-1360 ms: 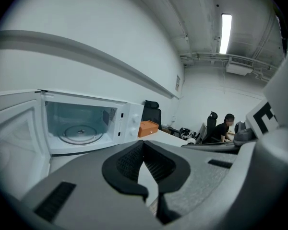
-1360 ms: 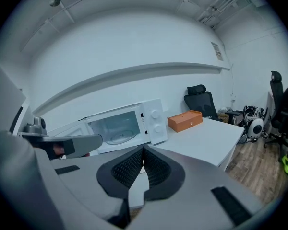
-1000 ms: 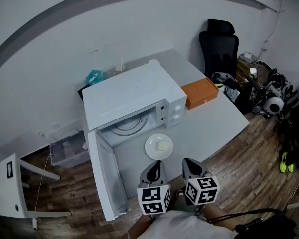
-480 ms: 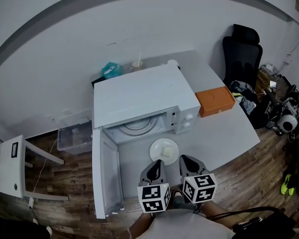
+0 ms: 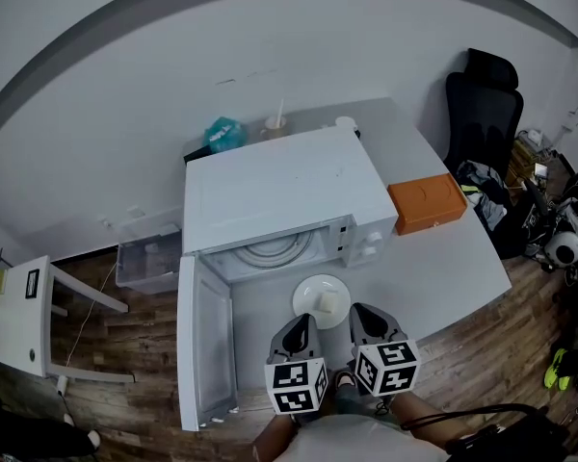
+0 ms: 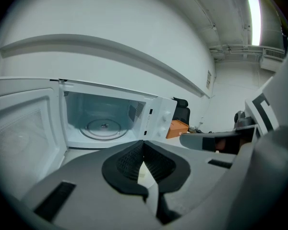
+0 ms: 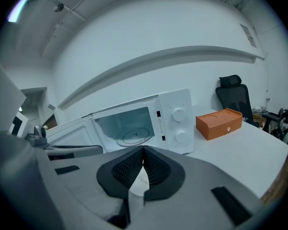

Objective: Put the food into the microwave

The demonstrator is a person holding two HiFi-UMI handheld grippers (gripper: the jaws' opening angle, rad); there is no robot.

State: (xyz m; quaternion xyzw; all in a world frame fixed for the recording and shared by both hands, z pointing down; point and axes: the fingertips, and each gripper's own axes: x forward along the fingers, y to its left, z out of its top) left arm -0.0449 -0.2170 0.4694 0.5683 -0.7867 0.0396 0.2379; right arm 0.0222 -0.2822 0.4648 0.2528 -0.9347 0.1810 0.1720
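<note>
A white plate (image 5: 320, 301) with a pale piece of food (image 5: 326, 303) lies on the white table (image 5: 433, 258), just in front of the microwave (image 5: 279, 195). The microwave's door (image 5: 204, 340) is swung wide open to the left, and the glass turntable (image 6: 104, 127) inside is bare. My left gripper (image 5: 303, 321) and right gripper (image 5: 359, 314) hover side by side at the plate's near edge, both shut with nothing held. In the left gripper view the left gripper (image 6: 143, 145) has its tips together, and the right gripper (image 7: 143, 150) shows the same in its own view.
An orange box (image 5: 426, 203) sits on the table right of the microwave. A black office chair (image 5: 482, 94) and clutter stand at the far right. Behind the microwave are a teal bag (image 5: 223, 135) and a cup (image 5: 275, 123). On the floor at left are a plastic bin (image 5: 149, 263) and a white stool (image 5: 19, 320).
The head view has shifted, so the microwave and plate sit further right and lower in the picture, closer to the grippers. Both grippers stay shut at the bottom.
</note>
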